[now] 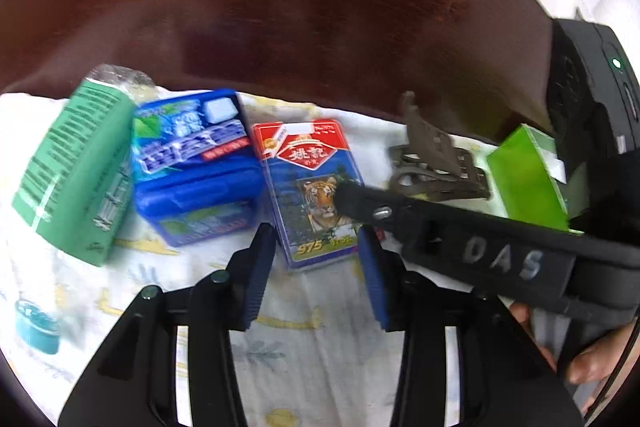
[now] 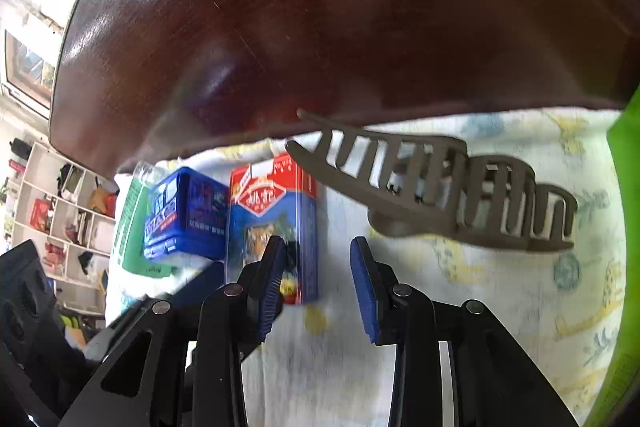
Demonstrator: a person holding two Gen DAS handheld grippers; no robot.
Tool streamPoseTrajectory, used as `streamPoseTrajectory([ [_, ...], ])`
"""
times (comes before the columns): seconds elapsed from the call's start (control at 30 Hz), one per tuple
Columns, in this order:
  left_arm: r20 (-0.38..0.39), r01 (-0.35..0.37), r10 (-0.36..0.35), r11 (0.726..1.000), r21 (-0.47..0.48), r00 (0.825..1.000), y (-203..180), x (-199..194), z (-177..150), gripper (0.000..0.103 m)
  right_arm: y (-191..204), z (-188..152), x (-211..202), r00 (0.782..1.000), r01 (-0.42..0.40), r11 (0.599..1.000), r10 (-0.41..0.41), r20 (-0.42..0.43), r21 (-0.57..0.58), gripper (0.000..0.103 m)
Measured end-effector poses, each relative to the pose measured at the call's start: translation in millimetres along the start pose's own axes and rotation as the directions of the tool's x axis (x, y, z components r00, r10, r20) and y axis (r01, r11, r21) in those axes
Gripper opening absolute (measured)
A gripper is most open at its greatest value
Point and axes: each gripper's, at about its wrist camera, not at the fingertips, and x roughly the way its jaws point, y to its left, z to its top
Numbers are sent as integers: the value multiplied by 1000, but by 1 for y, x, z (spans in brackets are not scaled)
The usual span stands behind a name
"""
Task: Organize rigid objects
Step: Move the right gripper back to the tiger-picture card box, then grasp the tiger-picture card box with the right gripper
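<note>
On a patterned white cloth [image 1: 320, 339] lie a green box [image 1: 76, 171], a blue gum box [image 1: 196, 167], a tiger card pack [image 1: 308, 187], a grey hair claw clip [image 1: 436, 159] and a bright green box [image 1: 528, 175], left to right in the left wrist view. My left gripper [image 1: 318, 263] is open and empty, just in front of the card pack. My right gripper [image 2: 318, 283] is open and empty; its left pad [image 2: 272, 279] overlaps the card pack [image 2: 272, 223], with the claw clip [image 2: 452, 187] ahead to the right. The right gripper's finger [image 1: 460, 227] crosses the left wrist view.
The cloth lies on a dark red wooden table [image 1: 300, 7]. A teal lidded container [image 1: 36, 327] sits at the left on the cloth. White shelves [image 2: 68, 219] stand beyond the table's left edge. The green box edge [image 2: 624, 227] is at far right.
</note>
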Motion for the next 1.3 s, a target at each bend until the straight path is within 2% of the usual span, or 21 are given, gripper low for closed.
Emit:
streamPoseTrajectory([
  [0.07, 4, -22, 21, 999, 41, 1000, -8, -3, -5, 40, 7, -1, 3, 1000, -24, 999, 23, -20, -35, 36],
  [0.1, 5, -25, 24, 998, 50, 1000, -12, -5, -7, 39, 11, -3, 2, 1000, 2, 998, -3, -16, -60, 36],
  [0.17, 7, -7, 7, 998, 67, 1000, -17, -13, -13, 42, 18, -8, 1, 999, 26, 996, -28, -20, -86, 36],
  [0.23, 8, 22, -23, 994, 104, 1000, -26, -26, -23, 42, 16, -14, -6, 999, 11, 998, -13, -34, -60, 36],
  [0.37, -16, 31, -28, 965, 261, 999, -45, -51, -55, 44, 16, -42, -34, 999, -9, 998, 7, -45, -60, 37],
  [0.43, -37, 22, -12, 953, 302, 999, -42, -57, -70, 45, 11, -59, -43, 995, -46, 998, 43, -91, -31, 38],
  [0.47, -33, -6, 17, 951, 311, 999, -39, -59, -76, 45, 10, -68, -44, 990, -72, 997, 67, -123, -35, 38],
  [0.53, 2, -95, 98, 954, 283, 995, -28, -64, -80, 42, 7, -79, -48, 972, -152, 988, 143, -184, -32, 38],
  [0.57, 6, -112, 114, 965, 239, 993, -18, -68, -80, 42, 5, -80, -51, 971, -155, 987, 146, -190, -36, 38],
  [0.6, 4, -99, 100, 978, 183, 995, -8, -73, -81, 41, 4, -78, -56, 978, -131, 989, 118, -172, -62, 38],
  [0.67, 0, -27, 27, 997, 79, 1000, 6, -84, -81, 41, 7, -66, -66, 996, -35, 988, 24, -81, -147, 38],
  [0.73, -17, 50, -50, 998, 28, 999, 4, -90, -85, 41, 13, -49, -66, 1000, 29, 972, -31, -6, -233, 39],
  [0.8, -55, 122, -123, 992, -20, 991, -6, -88, -90, 41, 17, -36, -57, 998, 55, 958, -59, -5, -280, 42],
  [0.9, -112, 231, -239, 970, -80, 965, -28, -71, -94, 40, 23, -19, -33, 997, 6, 949, -31, -73, -316, 44],
  [0.97, -122, 260, -273, 959, -111, 954, -39, -60, -90, 37, 28, -19, -17, 992, -21, 950, -17, -122, -311, 44],
  [1.1, -146, 218, -248, 956, -197, 958, -31, -36, -82, 33, 21, -30, -11, 985, -34, 957, -16, -173, -286, 44],
  [1.2, -107, 129, -153, 970, -208, 982, -16, -36, -76, 32, 12, -38, -20, 986, 5, 966, -48, -161, -258, 44],
  [1.3, -96, 99, -121, 974, -204, 988, -5, -35, -68, 32, -1, -49, -28, 976, -49, 978, 3, -219, -205, 39],
])
